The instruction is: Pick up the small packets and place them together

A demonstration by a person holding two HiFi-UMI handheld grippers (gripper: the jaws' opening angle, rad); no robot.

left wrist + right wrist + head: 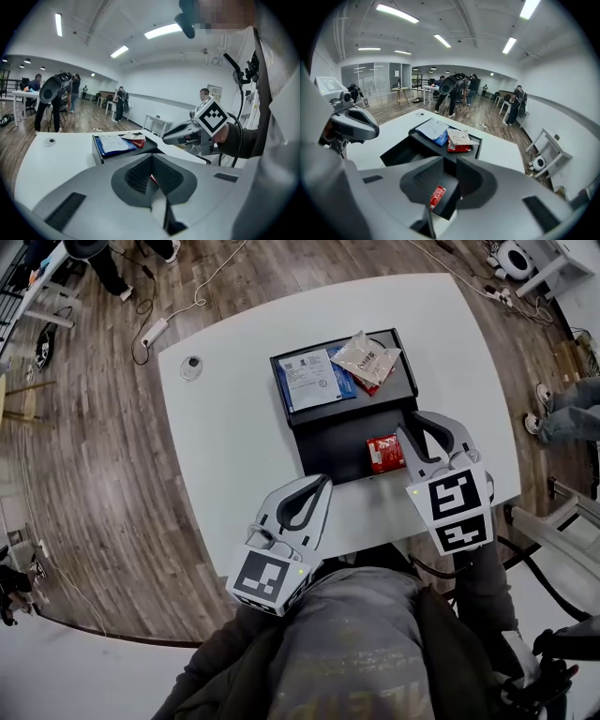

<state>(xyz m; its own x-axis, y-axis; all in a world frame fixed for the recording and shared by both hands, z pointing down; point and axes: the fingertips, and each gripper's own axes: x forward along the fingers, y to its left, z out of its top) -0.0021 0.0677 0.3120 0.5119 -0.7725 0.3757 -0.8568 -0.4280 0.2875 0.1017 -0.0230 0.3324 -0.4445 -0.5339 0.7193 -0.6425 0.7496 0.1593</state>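
On the white worktop (234, 446) stands a black tray (337, 442) with a higher far part and a lower near part. On the far part lie a blue and white packet (309, 379) and, beside it, a pale packet (366, 357) that lies partly over a red one (372, 387). On the near part a small red packet (384, 454) lies flat, apart from the others.

The right gripper (411, 424) is over the near part of the tray, with its tips just beside the right edge of the small red packet. Its jaws are a little apart and grasp nothing. In the right gripper view the small red packet (437, 196) shows low down between them, on the tray.

The left gripper (323, 481) is at the near edge of the worktop, left of the tray and well apart from all packets. Its jaws are clenched, tip against tip, with nothing between them.
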